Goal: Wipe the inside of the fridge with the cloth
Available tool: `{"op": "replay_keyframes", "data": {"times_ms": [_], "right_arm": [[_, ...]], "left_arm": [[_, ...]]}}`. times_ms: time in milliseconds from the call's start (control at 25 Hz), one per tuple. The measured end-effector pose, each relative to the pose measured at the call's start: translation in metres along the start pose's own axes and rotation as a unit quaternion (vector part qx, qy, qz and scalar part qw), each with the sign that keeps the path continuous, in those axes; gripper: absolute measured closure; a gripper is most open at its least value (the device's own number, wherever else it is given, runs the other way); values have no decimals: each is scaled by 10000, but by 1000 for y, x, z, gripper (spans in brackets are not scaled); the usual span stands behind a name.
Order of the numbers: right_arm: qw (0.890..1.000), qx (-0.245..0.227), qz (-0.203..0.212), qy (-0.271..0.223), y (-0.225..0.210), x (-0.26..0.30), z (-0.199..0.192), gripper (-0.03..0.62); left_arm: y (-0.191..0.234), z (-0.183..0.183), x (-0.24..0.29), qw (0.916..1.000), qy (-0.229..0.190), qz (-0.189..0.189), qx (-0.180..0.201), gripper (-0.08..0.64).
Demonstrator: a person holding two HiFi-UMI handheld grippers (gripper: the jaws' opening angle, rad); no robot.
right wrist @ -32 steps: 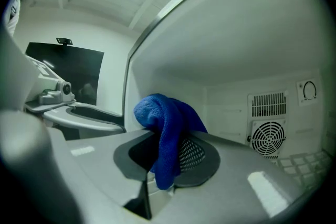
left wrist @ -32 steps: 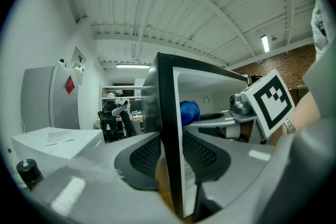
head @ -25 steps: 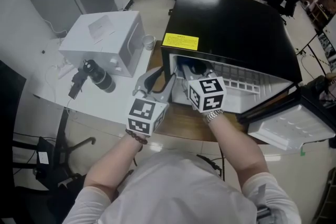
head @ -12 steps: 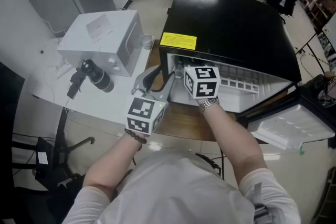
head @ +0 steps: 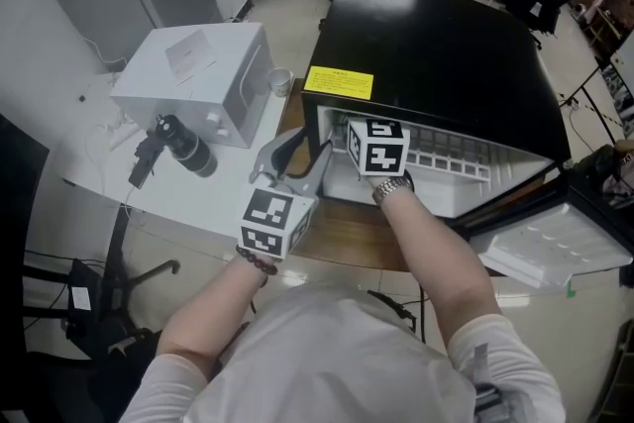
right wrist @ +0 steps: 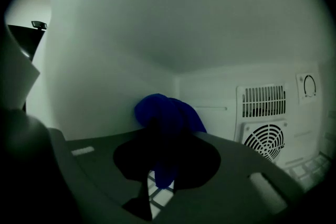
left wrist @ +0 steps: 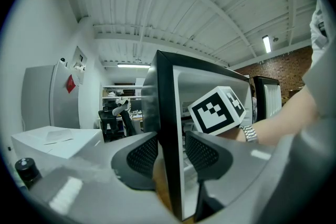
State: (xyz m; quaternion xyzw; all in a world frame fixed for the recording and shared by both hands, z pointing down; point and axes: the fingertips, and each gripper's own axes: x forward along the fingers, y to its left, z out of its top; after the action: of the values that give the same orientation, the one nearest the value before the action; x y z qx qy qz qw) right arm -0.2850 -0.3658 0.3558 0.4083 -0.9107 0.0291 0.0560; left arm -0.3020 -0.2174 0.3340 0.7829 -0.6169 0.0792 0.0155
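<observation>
**Step in hand:** wiping the interior of the fridge (head: 436, 54). Its door (head: 555, 248) hangs open toward 4 o'clock in the head view.

**Right gripper** (right wrist: 165, 144): inside the cavity, clenched on the blue cloth (right wrist: 168, 113). The cloth bunches at 12 o'clock of the jaws, near the rear left corner. Contact with the liner cannot be confirmed. The fan grille (right wrist: 265, 139) lies at 3 o'clock.

**Left gripper** (left wrist: 170, 149): it straddles the front edge of the left wall (left wrist: 168, 113). Its jaws have just been opening, and the pads appear slack, with a sliver of gap at the right pad.

**Recommendations, as judgement:**
- Press the cloth flat onto the liner instead of dabbing with the bunched tip.
- Sweep in overlapping strokes from the corner toward the opening.
- Keep the cloth off the grille slats, where it could snag.
- Hold the pinch firm, since only a fold seems gripped.
- Steady the cabinet with the left gripper if wiping pressure shifts it.
</observation>
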Motion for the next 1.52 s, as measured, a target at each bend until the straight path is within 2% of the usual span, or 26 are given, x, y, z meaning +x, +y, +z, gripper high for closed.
{"op": "replay_keyframes", "data": {"times_ms": [360,560,1360,1520], "right_arm": [[9995,-147,-270,-47,-19,4,9,522],[9989,-79,-455,100,-37,1,0,523],[9941,-81,-1048,265,-96,-39,-8,523],[9933,-162,-1133,160,-104,-48,-1,523]], "left_arm": [[2,-3,3,10000,8,-9,87,402],[2,2,3,10000,-39,35,43,402],[1,-2,4,9998,5,133,-113,398],[1,-2,4,9998,13,158,-132,397]]}}
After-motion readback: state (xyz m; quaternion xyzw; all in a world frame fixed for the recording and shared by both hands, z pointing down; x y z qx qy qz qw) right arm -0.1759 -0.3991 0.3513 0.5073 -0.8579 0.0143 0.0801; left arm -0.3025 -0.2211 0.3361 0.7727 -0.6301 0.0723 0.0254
